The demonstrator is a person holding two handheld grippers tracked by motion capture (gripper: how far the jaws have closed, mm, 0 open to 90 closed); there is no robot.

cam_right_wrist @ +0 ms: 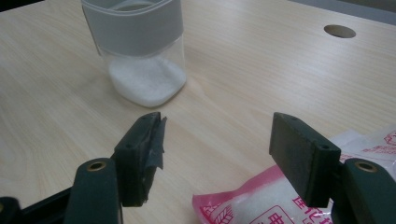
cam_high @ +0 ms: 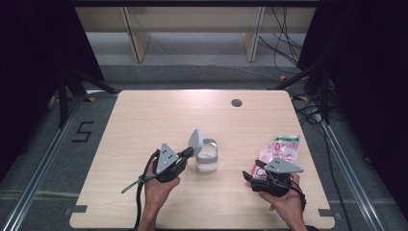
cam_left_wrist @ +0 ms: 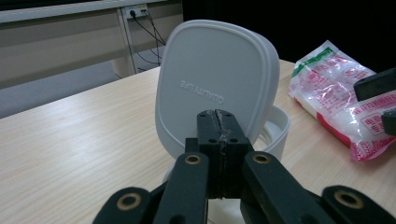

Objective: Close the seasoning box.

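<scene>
While the left tongs (cam_high: 185, 155) were clamped on the lower edge of a white, rounded-square plastic lid (cam_high: 195, 143), that lid stood nearly upright, tilted over the near-left rim of the clear square jar (cam_high: 208, 156) with its grey band. In the left gripper view the two black jaws met flat against each other across the lid's (cam_left_wrist: 215, 84) rim, and the raised lettering on its face read upside down. Behind the lid, the jar's (cam_left_wrist: 278, 127) open mouth showed, so the lid was off the opening and held just beside it.

The jar stood on the pale wooden surface (cam_high: 159, 115), near its middle, with a layer of white grains (cam_right_wrist: 145, 79) settled in its bottom. To the right of the jar, and apart from it, lay a soft plastic bag with pink and red print (cam_high: 280, 150), filled with white grains. The right tongs (cam_high: 254, 175) hung low on the near side of that bag, jaws wide apart and gripping nothing; in the right gripper view one corner of the bag (cam_right_wrist: 243, 200) lay between and below the two jaws, while the jar (cam_right_wrist: 140, 42) stood farther off beyond the left jaw. A round hole (cam_high: 236, 102) was set in the surface well beyond the jar.
</scene>
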